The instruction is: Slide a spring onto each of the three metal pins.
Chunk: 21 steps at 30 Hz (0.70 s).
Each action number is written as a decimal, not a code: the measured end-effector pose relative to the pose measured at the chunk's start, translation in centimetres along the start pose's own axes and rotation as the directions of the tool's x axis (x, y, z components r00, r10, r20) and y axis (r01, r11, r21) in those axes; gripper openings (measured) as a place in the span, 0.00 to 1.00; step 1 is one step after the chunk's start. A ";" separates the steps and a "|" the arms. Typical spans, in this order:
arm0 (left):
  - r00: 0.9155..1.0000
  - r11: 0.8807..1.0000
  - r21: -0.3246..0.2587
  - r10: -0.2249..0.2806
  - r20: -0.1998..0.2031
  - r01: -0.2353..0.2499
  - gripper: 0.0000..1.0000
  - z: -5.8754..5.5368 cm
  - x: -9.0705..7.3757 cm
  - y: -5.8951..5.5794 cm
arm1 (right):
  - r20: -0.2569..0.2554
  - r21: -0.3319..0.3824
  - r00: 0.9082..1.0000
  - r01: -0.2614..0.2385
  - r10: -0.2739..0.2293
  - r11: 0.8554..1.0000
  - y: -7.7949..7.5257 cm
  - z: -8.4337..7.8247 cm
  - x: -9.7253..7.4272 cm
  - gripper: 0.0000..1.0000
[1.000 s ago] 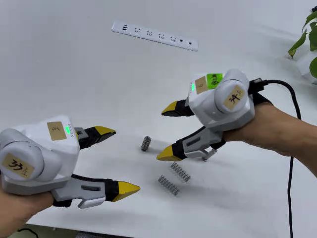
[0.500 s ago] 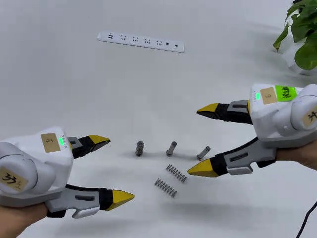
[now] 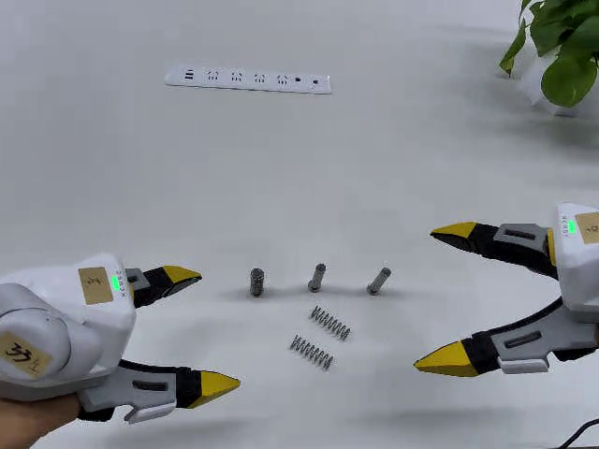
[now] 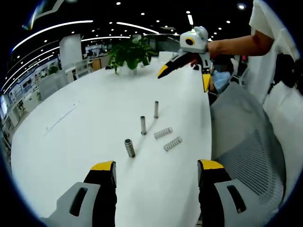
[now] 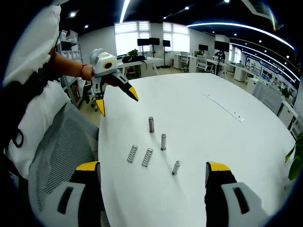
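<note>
Three pins (image 3: 317, 278) stand in a row on the table (image 3: 281, 168), two springs (image 3: 329, 323) lying just before them.

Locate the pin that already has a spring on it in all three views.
Head view: the pin with the spring is leftmost of the three pins, just left of centre.
Left gripper view: it is the nearest pin, lower centre-left.
Right gripper view: it is the farthest pin, near centre.
Shared landmark: the two loose springs lying beside the row.
</note>
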<state>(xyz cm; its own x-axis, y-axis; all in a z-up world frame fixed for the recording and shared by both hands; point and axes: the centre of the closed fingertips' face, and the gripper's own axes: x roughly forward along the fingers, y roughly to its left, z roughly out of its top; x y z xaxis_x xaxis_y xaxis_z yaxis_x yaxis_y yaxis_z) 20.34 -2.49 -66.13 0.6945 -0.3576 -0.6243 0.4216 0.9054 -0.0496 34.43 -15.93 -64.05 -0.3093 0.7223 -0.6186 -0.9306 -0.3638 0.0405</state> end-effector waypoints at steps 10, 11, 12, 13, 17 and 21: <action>0.994 0.992 0.082 -0.091 -0.068 0.097 0.62 0.3 2.5 -1.8 | 0.011 0.060 0.999 0.031 -0.032 0.998 0.5 -3.1 -1.3 0.92; 0.992 0.990 0.090 -0.104 -0.074 0.110 0.60 0.4 2.9 -2.0 | 0.013 0.067 0.999 0.033 -0.034 0.997 0.6 -3.3 -1.4 0.92; 0.989 0.985 0.113 -0.119 -0.091 0.129 0.58 0.4 3.4 -2.3 | 0.013 0.071 0.999 0.036 -0.037 0.997 0.7 -3.5 -1.6 0.92; 0.987 0.981 0.136 -0.127 -0.101 0.140 0.57 0.4 3.8 -2.5 | 0.015 0.075 0.999 0.040 -0.041 0.996 0.7 -3.7 -1.7 0.92; 0.979 0.968 0.178 -0.159 -0.124 0.180 0.49 0.7 5.6 -3.1 | 0.014 0.095 0.998 0.052 -0.054 0.994 0.9 -4.4 -2.1 0.91; 0.973 0.957 0.202 -0.179 -0.147 0.207 0.44 0.6 6.9 -3.5 | 0.018 0.109 0.998 0.062 -0.065 0.992 1.0 -4.5 -2.3 0.91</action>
<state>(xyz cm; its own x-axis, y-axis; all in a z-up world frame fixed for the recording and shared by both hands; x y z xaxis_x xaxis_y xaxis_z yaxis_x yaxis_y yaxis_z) 23.99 -8.21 -69.79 0.5145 -0.4767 -0.7128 0.6648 0.7468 -0.0196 35.06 -20.64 -66.08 -0.2520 0.7549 -0.6055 -0.9638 -0.2519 0.0870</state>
